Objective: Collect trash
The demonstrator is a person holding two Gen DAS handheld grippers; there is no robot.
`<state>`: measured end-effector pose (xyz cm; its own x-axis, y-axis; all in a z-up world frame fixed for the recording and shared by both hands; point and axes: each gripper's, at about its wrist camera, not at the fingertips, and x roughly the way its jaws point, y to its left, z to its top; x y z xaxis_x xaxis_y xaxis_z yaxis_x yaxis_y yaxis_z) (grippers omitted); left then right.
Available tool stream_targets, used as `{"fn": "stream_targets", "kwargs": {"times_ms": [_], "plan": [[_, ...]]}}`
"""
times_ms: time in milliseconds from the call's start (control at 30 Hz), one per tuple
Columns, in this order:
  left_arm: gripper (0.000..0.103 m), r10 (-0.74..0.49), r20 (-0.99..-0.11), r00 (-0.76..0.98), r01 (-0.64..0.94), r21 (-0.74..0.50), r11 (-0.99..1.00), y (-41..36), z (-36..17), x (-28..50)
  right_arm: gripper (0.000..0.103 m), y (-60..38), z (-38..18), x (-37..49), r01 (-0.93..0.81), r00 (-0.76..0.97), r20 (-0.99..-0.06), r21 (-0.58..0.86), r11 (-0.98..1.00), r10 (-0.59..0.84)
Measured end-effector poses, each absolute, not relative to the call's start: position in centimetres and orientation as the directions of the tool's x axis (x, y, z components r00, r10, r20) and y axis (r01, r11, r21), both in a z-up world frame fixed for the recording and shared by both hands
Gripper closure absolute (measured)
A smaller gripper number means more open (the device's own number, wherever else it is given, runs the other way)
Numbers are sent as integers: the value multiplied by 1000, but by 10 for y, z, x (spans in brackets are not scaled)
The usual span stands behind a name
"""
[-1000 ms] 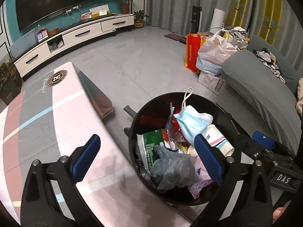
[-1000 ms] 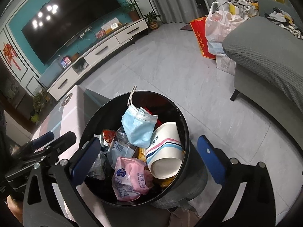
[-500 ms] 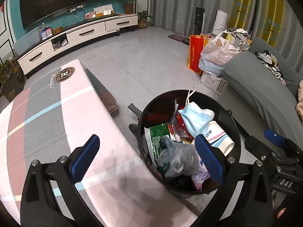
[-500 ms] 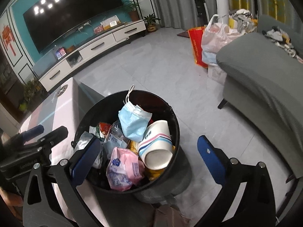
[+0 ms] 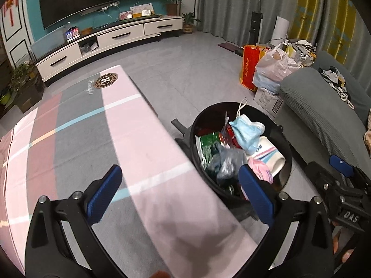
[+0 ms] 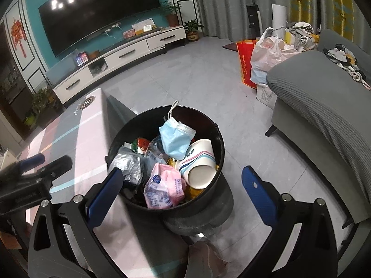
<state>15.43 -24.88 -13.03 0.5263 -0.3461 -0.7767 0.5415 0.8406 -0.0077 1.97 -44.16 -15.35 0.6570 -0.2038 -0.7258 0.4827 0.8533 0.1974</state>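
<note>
Black round trash bin (image 6: 220, 153) stands on the grey floor (image 6: 204, 78), its rim just beside the long edge of the table (image 5: 76, 139). Bin is filled nearly to the rim. On top of the heap: a blue face mask (image 6: 176, 139) with one ear loop sticking up past the far rim; a white paper cup (image 6: 199, 164) with pink and blue stripes lying on its side against the mask, mouth toward the camera; a pink printed packet (image 6: 164, 185) at the near rim, touching the cup; a crumpled grey plastic bag (image 6: 129, 164) on the table side of the bin; a red and green wrapper (image 6: 139, 143) behind the bag.

Left hand-held gripper (image 5: 180, 194): jaws spread wide apart, nothing between them. One blue pad hangs over the table cloth, the other over the near rim of the bin.

Right hand-held gripper (image 6: 183, 192): jaws likewise wide apart and empty, straddling the near rim of the bin, pink packet seen between the pads.

Table cover is striped pink and grey with a round dark emblem (image 5: 105, 80) at the end farthest from the bin. A grey sofa (image 6: 324, 111) sits on the side of the bin opposite the table. Beyond the bin along the sofa end: a white plastic bag (image 6: 269, 53), stuffed full, and a red shopping bag (image 6: 245, 64) touching it. Well beyond the bin, a white TV cabinet (image 6: 120, 58) against a teal wall, dark screen (image 6: 99, 11) above it.
</note>
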Motion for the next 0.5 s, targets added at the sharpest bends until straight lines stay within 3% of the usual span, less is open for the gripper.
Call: {"fn": "stream_targets", "kwargs": {"times_ms": [200,500], "plan": [[3,-389,-765,514,545,-59,836,-216,-103,120,3,-426,-133,3,471,678,-712,230,852,-183],[3,-373,-720,586,519,-21,854,-179,-67,63,3,-391,-108,-35,429,683,-716,236,872,-142]]}}
